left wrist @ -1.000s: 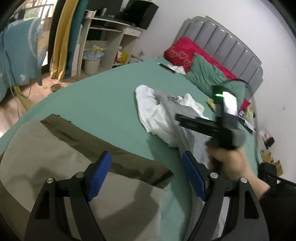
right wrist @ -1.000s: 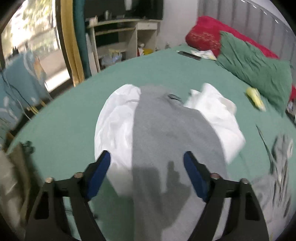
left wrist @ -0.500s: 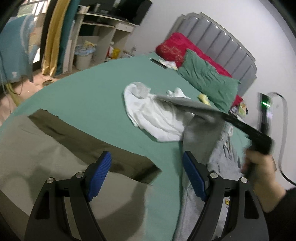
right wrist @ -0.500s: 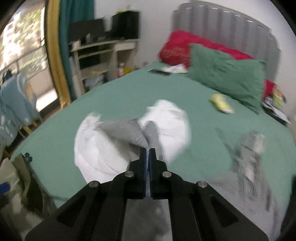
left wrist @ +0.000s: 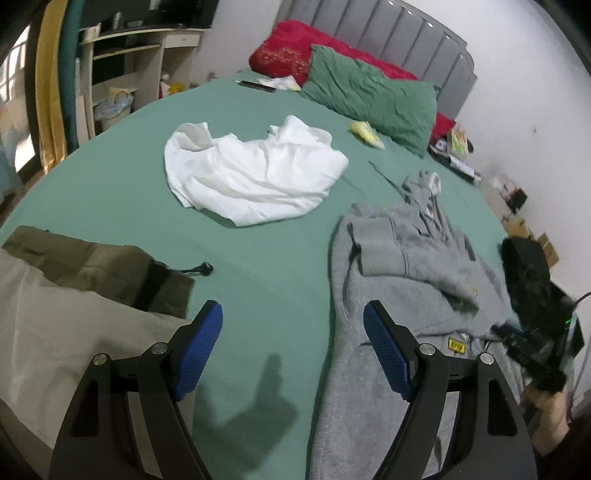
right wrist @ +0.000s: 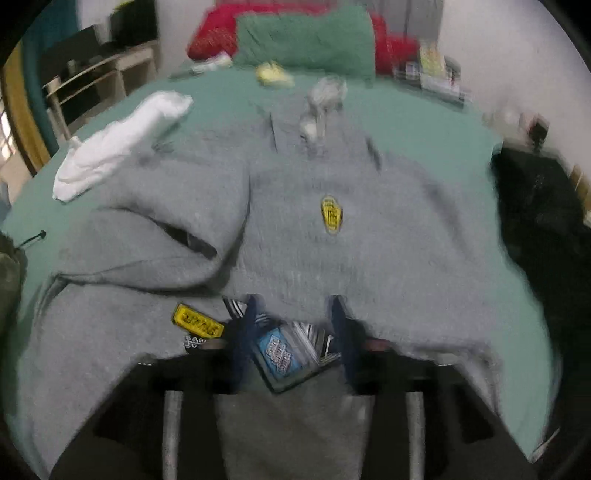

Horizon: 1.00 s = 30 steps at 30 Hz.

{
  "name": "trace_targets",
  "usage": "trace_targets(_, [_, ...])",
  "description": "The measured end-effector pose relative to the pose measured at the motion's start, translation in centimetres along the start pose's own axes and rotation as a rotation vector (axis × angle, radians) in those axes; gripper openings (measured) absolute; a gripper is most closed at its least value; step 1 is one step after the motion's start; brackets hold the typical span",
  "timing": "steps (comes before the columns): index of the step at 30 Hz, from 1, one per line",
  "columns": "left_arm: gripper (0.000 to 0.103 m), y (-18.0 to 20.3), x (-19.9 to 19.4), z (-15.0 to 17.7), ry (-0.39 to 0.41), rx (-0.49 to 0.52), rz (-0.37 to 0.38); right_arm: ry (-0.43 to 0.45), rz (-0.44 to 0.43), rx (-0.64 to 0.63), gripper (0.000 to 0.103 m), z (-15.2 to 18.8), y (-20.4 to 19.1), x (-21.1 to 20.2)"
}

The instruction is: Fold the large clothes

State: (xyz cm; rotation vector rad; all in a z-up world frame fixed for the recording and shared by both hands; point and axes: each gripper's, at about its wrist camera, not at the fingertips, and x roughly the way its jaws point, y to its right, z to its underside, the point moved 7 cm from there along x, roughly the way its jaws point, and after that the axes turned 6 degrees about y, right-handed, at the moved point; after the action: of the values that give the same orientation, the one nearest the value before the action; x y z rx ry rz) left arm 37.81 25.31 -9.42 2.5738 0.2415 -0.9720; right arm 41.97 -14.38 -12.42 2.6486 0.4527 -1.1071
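Green bedsheet (left wrist: 122, 177) filling most of both views, smooth in the middle, creased toward the right. Grey padded headboard (left wrist: 388, 33) along the top of the left wrist view, against a white wall (left wrist: 524, 92). Red pillow (left wrist: 284, 55) and green pillow (left wrist: 369, 96) stacked below it, upper centre. Shelving desk (left wrist: 147, 48) at upper left, with yellow and teal curtains (left wrist: 55, 92) hanging down the left edge. Clutter of small items on the floor at right, too blurred to name.

Grey hoodie (left wrist: 399, 266) spread at right of centre in the left wrist view, hood toward the pillows, yellow patch near its lower part; in the right wrist view sprawled across the whole middle, directly beyond the claw. White garment (left wrist: 251, 173) crumpled at centre, well apart from the hoodie. Olive-and-beige garment (left wrist: 74, 295) at lower left, with a black drawstring end on the sheet just beside it.

Left gripper (left wrist: 293, 347) at bottom centre, blue pads wide apart, nothing between them, above bare sheet between the olive garment and the hoodie. Right gripper (right wrist: 291, 332) at bottom centre of its own blurred view, jaws opening, apart over the hoodie's hem, only a blue printed label showing in the gap and no cloth pinched; also visible at the right edge of the left wrist view, held in a hand (left wrist: 546, 406)
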Motion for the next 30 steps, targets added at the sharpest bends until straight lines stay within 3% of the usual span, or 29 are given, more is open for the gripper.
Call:
trace_targets(3, [0.082, 0.5, 0.6, 0.1, -0.008, 0.000, -0.004, 0.148, -0.085, -0.159, 0.059, -3.8, -5.5, -1.1])
trace_targets(7, [0.082, 1.0, 1.6, 0.1, -0.018, 0.010, -0.032, 0.202, -0.131, -0.506, 0.059, -6.9, -17.0, 1.9])
trace_targets(9, [0.082, 1.2, 2.1, 0.3, -0.031, 0.017, -0.037, 0.131, -0.108, -0.578, 0.059, -7.4, -20.4, 5.3])
trace_targets(11, [0.082, 1.4, 2.6, 0.5, -0.044, 0.029, -0.042, 0.045, -0.149, -0.612, 0.059, -7.0, -22.8, 8.3])
trace_targets(12, [0.082, 1.3, 2.7, 0.6, -0.048, 0.035, -0.043, 0.016, -0.159, -0.620, 0.051, -6.7, -23.0, 9.2])
trace_targets(13, [0.082, 1.4, 2.9, 0.7, -0.053, 0.038, -0.047, 0.010, -0.194, -0.604, 0.034, -6.7, -23.0, 9.7])
trace_targets(14, [0.082, 1.3, 3.1, 0.8, -0.060, 0.039, -0.048, 0.019, -0.250, -0.553, 0.004, -7.2, -22.6, 9.5])
trace_targets(18, [0.082, 1.4, 3.4, 1.0, -0.080, 0.003, -0.031, 0.142, -0.277, -0.303, 0.004, -10.9, -17.2, 6.6])
trace_targets(19, [0.082, 1.6, 3.4, 1.0, -0.082, -0.004, -0.020, 0.180, -0.271, -0.230, 0.004, -11.8, -14.4, 5.0])
trace_targets(23, [0.082, 2.9, 3.0, 1.1, -0.067, 0.011, -0.008, 0.259, -0.175, -0.072, 0.004, -13.3, -5.2, 1.6])
trace_targets(26, [0.082, 4.0, 2.8, 1.4, -0.062, 0.031, 0.004, 0.267, -0.074, 0.037, 0.004, -11.3, 2.5, -1.1])
trace_targets(30, [0.082, 4.9, 3.1, 1.9, -0.054, 0.068, -0.049, 0.185, -0.010, 0.172, 0.004, -6.5, 9.8, -0.7])
